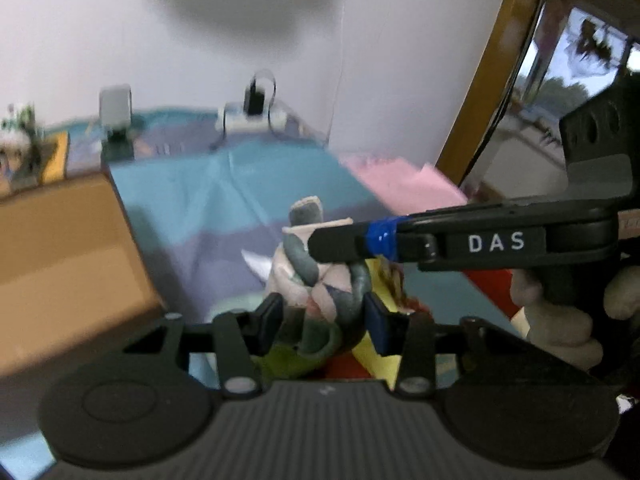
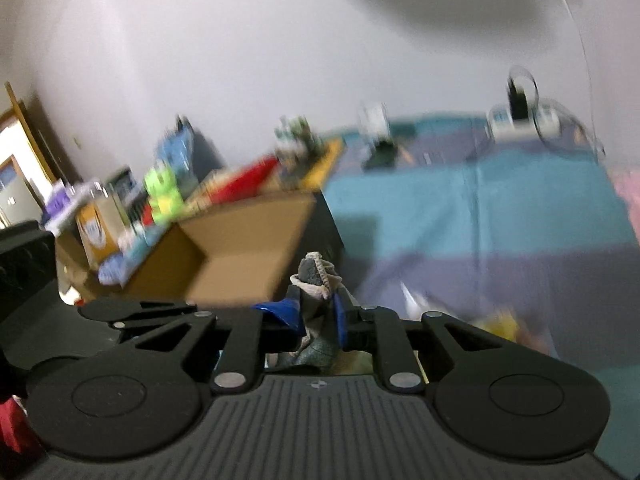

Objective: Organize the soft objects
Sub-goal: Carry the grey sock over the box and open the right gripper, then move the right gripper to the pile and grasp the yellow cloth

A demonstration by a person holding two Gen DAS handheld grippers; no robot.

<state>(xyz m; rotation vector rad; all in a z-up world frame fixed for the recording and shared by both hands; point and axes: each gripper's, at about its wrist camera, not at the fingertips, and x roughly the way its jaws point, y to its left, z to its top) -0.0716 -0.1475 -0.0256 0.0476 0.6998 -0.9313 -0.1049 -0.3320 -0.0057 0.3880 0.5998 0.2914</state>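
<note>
Above a blue-and-purple cloth-covered table [image 1: 224, 196], the soft, light, floppy sock bundle [image 1: 320, 280] hangs between both tools — left gripper [image 1: 324, 320] closed on its lower bulk, right gripper [image 2: 318, 316] pinching its top — best taken mid-bundle; "DAS" is legible on the right gripper, cardboard box [image 1: 60, 240] left.

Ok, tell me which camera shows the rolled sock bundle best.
Left wrist: the sock bundle fills the middle, its pink-and-grey pattern clear between both grippers' jaws. The right wrist view shows only its grey cuff end, pinched and blurred.
</note>
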